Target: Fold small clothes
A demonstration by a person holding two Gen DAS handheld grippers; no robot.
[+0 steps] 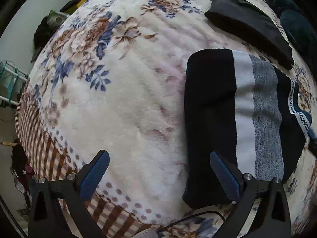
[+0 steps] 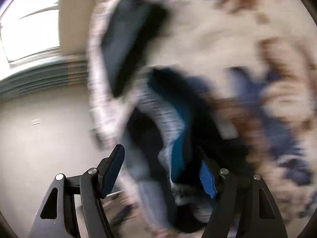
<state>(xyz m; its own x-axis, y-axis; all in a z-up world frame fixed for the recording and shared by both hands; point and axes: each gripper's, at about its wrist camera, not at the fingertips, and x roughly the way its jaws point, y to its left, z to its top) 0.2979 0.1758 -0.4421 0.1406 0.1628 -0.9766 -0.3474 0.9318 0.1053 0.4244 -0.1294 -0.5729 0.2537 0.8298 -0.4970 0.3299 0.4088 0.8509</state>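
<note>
The striped garment (image 1: pixel 245 119) is lying folded on the blanket (image 1: pixel 128 109); left gripper (image 1: pixel 158 170) and right gripper (image 2: pixel 162 170) are hovering, jaws apart, a teal piece (image 2: pixel 178 154) seemingly left.

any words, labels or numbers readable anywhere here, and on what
None can be read.
The teal garment bears a white band with a black zigzag pattern, not letters.
The striped folded garment, the black folded garment and the floral blanket show no text.
The right wrist view is too blurred to read anything.
</note>
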